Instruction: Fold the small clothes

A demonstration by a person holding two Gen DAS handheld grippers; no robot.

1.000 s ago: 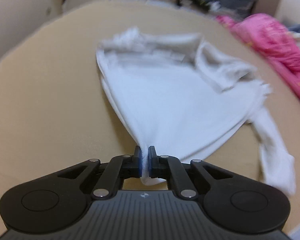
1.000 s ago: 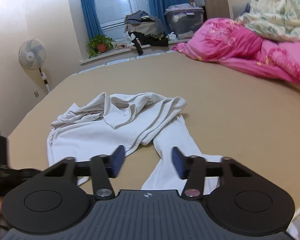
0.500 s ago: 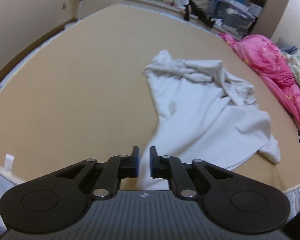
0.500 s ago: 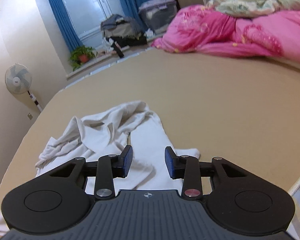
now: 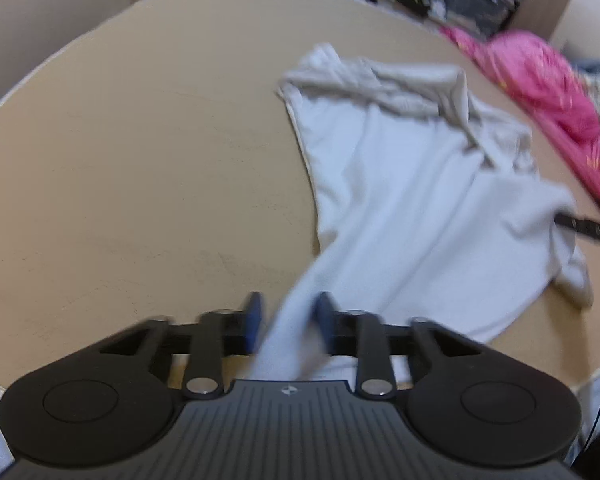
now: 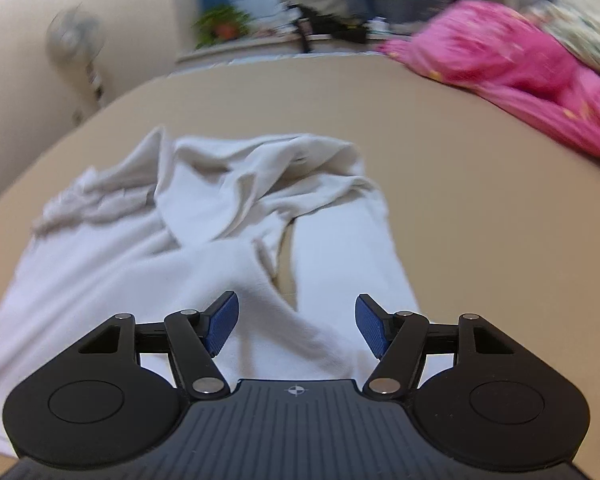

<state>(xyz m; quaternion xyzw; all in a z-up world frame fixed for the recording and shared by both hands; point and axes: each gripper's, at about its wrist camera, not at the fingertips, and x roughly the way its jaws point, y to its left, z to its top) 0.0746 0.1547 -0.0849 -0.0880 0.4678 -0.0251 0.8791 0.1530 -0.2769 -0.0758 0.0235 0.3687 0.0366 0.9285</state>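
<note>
1. Cloth first: the white garment (image 5: 412,208) lies crumpled on the tan mattress (image 5: 140,160), its rumpled collar end on the side away from both grippers and 1 long strip trailing off the garment's near edge toward the mattress edge.

2. Left gripper (image 5: 288,322) has its blue pads parted with that trailing strip running between them. The frame is blurred, so I judge the pads as spread and not pinching, and the cloth looks free to slip out. If the person pulls now, the strip may simply slide away and nothing follows.

3. Right gripper (image 6: 296,326) stands wide apart just above the garment's near edge, holding nothing. The cloth under it is bunched in 2 or more layers, with a gap showing mattress just beyond the pads. Closing here risks catching only the top layer, or catching extra layers, which would drag the garment into a twist instead of a clean fold.

4. Collar-end folds of the garment are piled over each other. Folding before they are spread would likely lock the wrinkles in.

5. Pink quilt (image 6: 520,64) lies well beyond the garment's far right side, so a wide sweep that way could snag it.

6. Motion blur in both views suggests quick movement; a fast grab raises the chance of a missed pinch.
</note>
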